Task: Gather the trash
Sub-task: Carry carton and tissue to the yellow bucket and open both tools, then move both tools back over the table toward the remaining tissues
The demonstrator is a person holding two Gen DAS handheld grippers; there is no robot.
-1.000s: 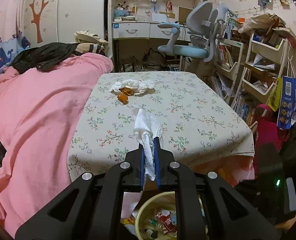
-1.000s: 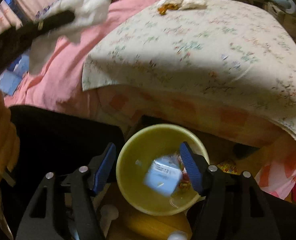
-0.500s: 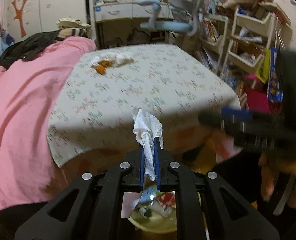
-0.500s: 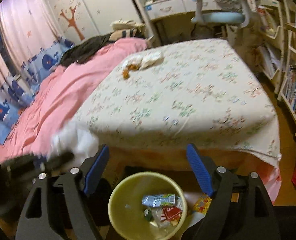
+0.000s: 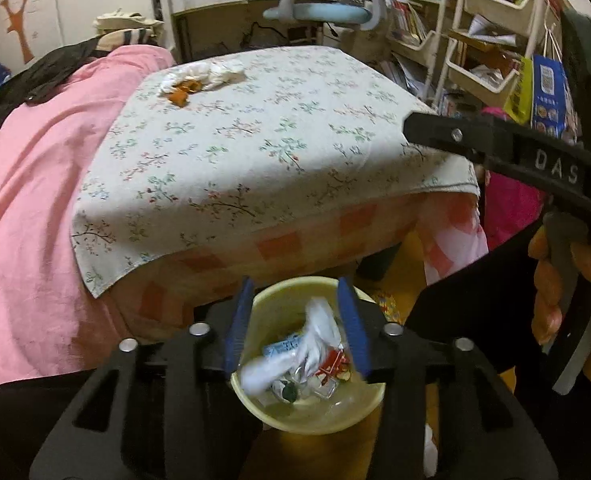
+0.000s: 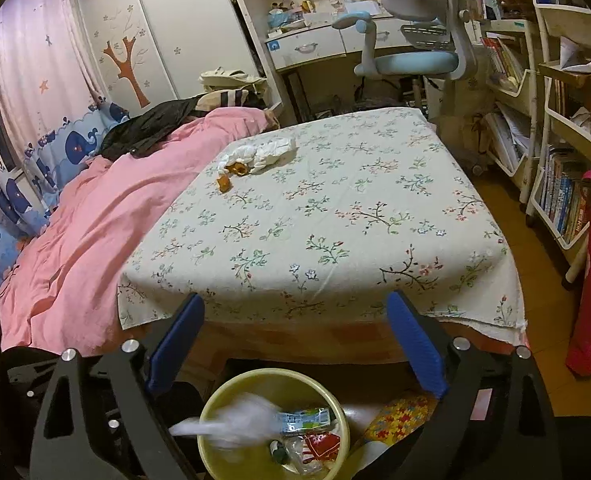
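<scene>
My left gripper (image 5: 295,322) hangs over the yellow bin (image 5: 279,308), its jaws opening. A white tissue (image 5: 315,340) is blurred between and below the blue pads, falling free into the bin among wrappers. The same tissue (image 6: 235,424) shows as a white streak over the bin (image 6: 215,404) in the right wrist view. My right gripper (image 6: 295,340) is wide and still opening, with nothing between its pads, aimed at the table's front edge. At the far left of the floral tablecloth (image 6: 335,216) lie crumpled white tissues (image 6: 263,152) and orange peel (image 6: 224,182); tissues (image 5: 203,74) and peel (image 5: 177,94) appear again in the left wrist view.
A pink blanket (image 6: 95,216) covers the bed left of the table. White shelf carts (image 6: 555,120) with books stand on the right, a blue desk chair (image 6: 411,60) behind. The right hand and its gripper body (image 5: 515,152) cross the left view's right side.
My left gripper moved from above the table down over the bin, opened and let the tissue go. My right gripper tilted up from the bin toward the table and widened.
</scene>
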